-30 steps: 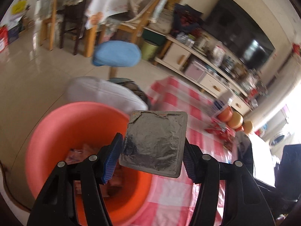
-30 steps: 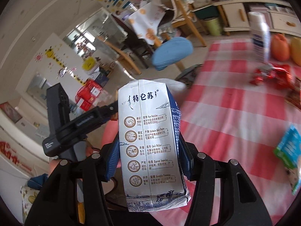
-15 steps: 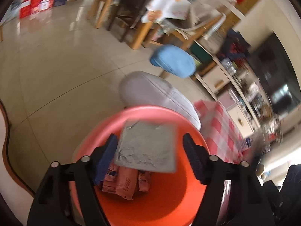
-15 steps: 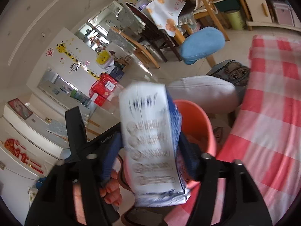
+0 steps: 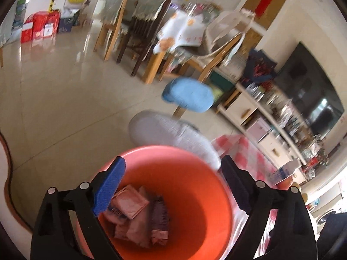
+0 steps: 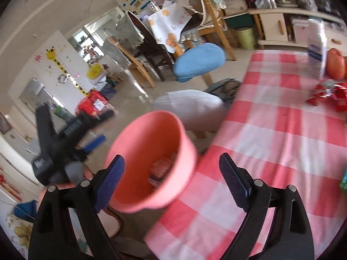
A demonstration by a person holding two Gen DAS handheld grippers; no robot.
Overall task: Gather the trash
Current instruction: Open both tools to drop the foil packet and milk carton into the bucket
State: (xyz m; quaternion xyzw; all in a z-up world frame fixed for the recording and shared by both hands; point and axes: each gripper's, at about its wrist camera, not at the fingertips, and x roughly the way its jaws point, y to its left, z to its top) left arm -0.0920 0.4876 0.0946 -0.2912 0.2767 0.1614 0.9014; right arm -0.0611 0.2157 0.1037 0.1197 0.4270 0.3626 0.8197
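Observation:
An orange-pink plastic bucket (image 5: pixel 195 173) stands beside the red-and-white checked table (image 6: pixel 282 143). Several wrappers and packets (image 5: pixel 134 212) lie in its bottom. My left gripper (image 5: pixel 171 186) is open and empty right above the bucket's mouth. My right gripper (image 6: pixel 173 179) is open and empty over the bucket (image 6: pixel 130 151) and the table's edge. The left gripper also shows in the right wrist view (image 6: pixel 65 134), left of the bucket. Red wrappers (image 6: pixel 329 95) and a green packet (image 6: pixel 343 179) lie on the table.
A white cushioned stool (image 6: pixel 190 106) and a blue stool (image 6: pixel 199 62) stand beyond the bucket. A white bottle (image 6: pixel 316 49) and orange fruit (image 6: pixel 336 65) are at the table's far end. Dining chairs (image 5: pixel 138 39) and a TV cabinet (image 5: pixel 260 117) lie farther off.
The left gripper opened and its silver foil packet is gone from the fingers. The right gripper opened and its milk carton is gone. Both views swung over the bucket.

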